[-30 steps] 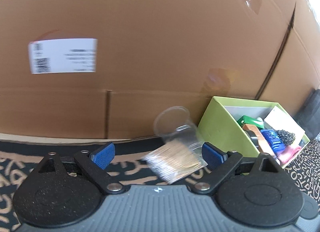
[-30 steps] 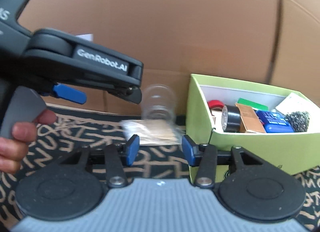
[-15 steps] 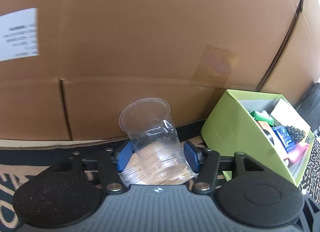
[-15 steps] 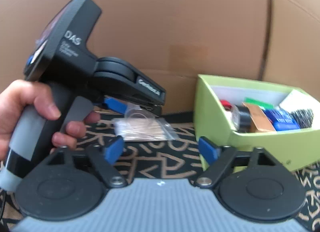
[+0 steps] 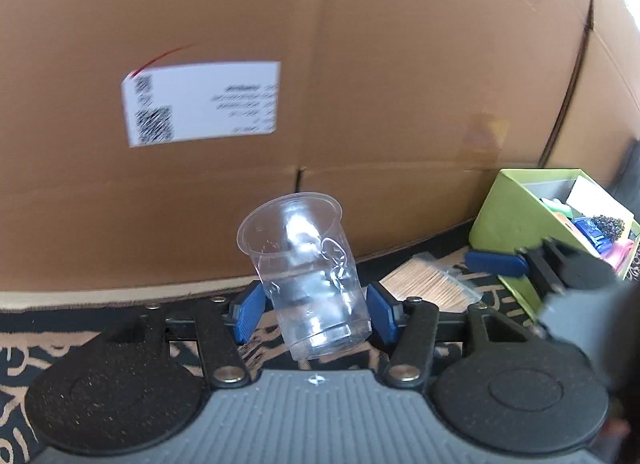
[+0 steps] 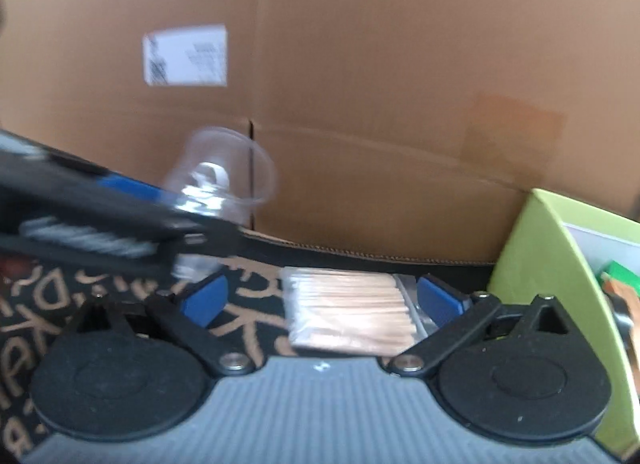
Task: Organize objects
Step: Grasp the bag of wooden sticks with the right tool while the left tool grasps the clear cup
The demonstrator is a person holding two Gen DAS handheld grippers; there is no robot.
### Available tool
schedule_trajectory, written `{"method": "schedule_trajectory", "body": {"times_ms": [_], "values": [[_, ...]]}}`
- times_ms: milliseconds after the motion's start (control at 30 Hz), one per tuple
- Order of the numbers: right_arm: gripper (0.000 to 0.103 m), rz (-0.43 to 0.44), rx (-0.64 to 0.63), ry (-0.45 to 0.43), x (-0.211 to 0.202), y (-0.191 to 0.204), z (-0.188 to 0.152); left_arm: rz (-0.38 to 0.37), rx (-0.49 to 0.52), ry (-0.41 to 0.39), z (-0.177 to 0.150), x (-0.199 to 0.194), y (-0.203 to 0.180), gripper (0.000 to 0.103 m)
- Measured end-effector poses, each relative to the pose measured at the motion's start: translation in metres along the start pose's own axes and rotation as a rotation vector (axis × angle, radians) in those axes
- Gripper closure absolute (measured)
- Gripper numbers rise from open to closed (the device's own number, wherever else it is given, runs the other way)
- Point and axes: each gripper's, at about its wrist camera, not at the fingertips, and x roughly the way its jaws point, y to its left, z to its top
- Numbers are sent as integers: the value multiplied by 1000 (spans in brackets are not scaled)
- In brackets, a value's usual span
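My left gripper (image 5: 314, 310) is shut on a clear plastic cup (image 5: 306, 268) and holds it tilted above the patterned mat; the cup also shows blurred in the right wrist view (image 6: 218, 184). A clear bag of wooden toothpicks (image 6: 350, 310) lies flat on the mat. My right gripper (image 6: 320, 298) is open with its blue pads on either side of the bag, just above it. The bag also shows in the left wrist view (image 5: 430, 282), right of the cup.
A large cardboard box (image 5: 360, 84) with a white label stands as a wall behind. A lime green box (image 5: 516, 224) holding several items sits at the right, also in the right wrist view (image 6: 540, 264). The black and tan mat (image 6: 248, 316) covers the surface.
My left gripper has carried the cup up and left, away from the toothpick bag. My right gripper has moved forward and now straddles the bag.
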Motion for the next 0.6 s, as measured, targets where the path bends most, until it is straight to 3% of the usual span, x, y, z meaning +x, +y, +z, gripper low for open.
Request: {"method": "schedule_trajectory", "body": {"times_ms": [167,367,433,500,533,600], "values": [[0,-51,-21,67,30,-2,6,1,-7,11,-1,2,3,44],[0,29,176,135,40,-31,6,-8,10,24,-3,5,1,42],[7,40,152,141,37,-30,6,-5,6,33,-3,6,0,42],[31,56,129,129,29,-28,5,4,-5,48,-5,12,-2,42],[31,66,116,124,25,-26,5,7,-10,57,-7,16,-3,43],[32,60,96,120,17,-20,1,4,-21,81,-11,20,-4,54]]}}
